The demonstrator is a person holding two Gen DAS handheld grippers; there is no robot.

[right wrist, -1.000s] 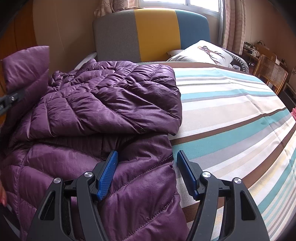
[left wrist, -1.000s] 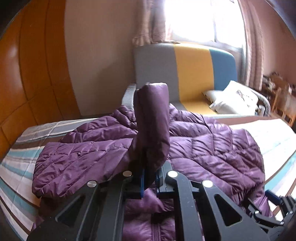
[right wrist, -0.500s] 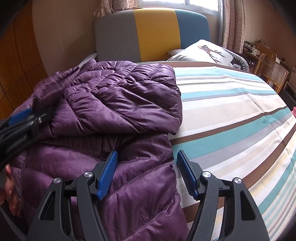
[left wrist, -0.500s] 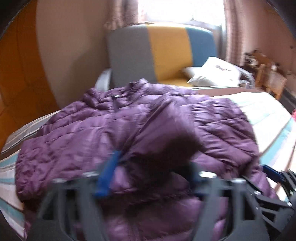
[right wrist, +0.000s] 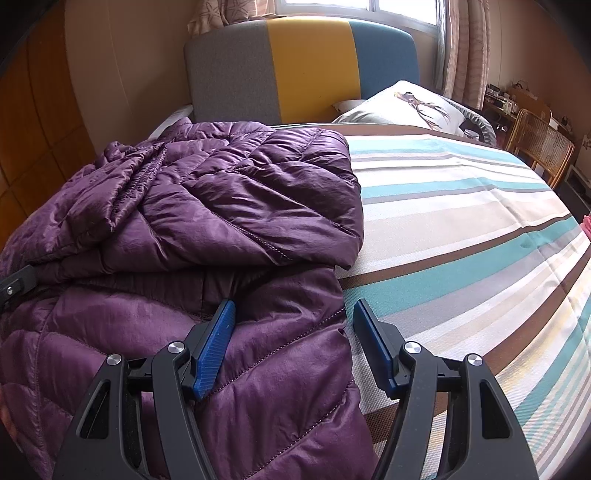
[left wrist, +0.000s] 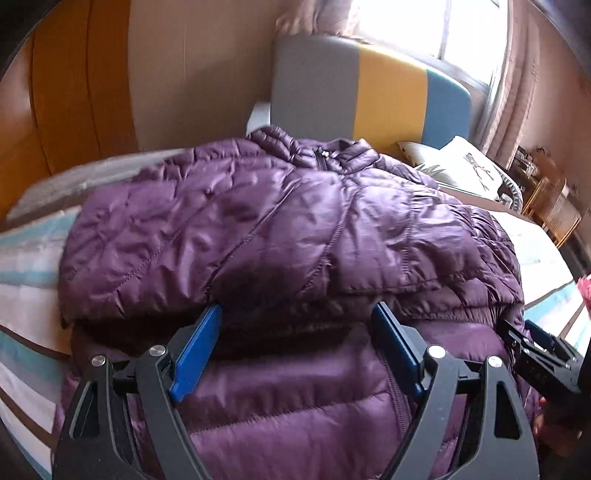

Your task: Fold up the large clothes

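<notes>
Purple puffer jacket (left wrist: 288, 229) is lying on the striped bed (right wrist: 461, 229), on the side away from the pillow (right wrist: 402, 107), with its collar pointing toward the grey, yellow and blue headboard (right wrist: 303, 70). From my left wrist cam I can see both sleeves folded in across the chest, and the zipper runs down the middle of the lower half.

My left tool (left wrist: 295, 332) is spread wide, blue pads on either side of the jacket's middle just below the folded sleeve edge, not pinching anything as far as I can see. Can't tell if the pads actually touch the fabric or just float over it.

My right tool (right wrist: 293, 325) is spread open too. It sits at the jacket's edge nearest the pillow side: one pad (right wrist: 216, 343) is over the purple fabric, the other one is over the bare striped sheet just beside the jacket. Nothing clamped between them.

In the left cam the right tool shows up at the lower right corner of the jacket, and in the right cam a bit of the left tool pokes in at the far left edge.

Past the pillow there's a wicker chair (right wrist: 539, 144) by the curtained window (right wrist: 399, 9).
</notes>
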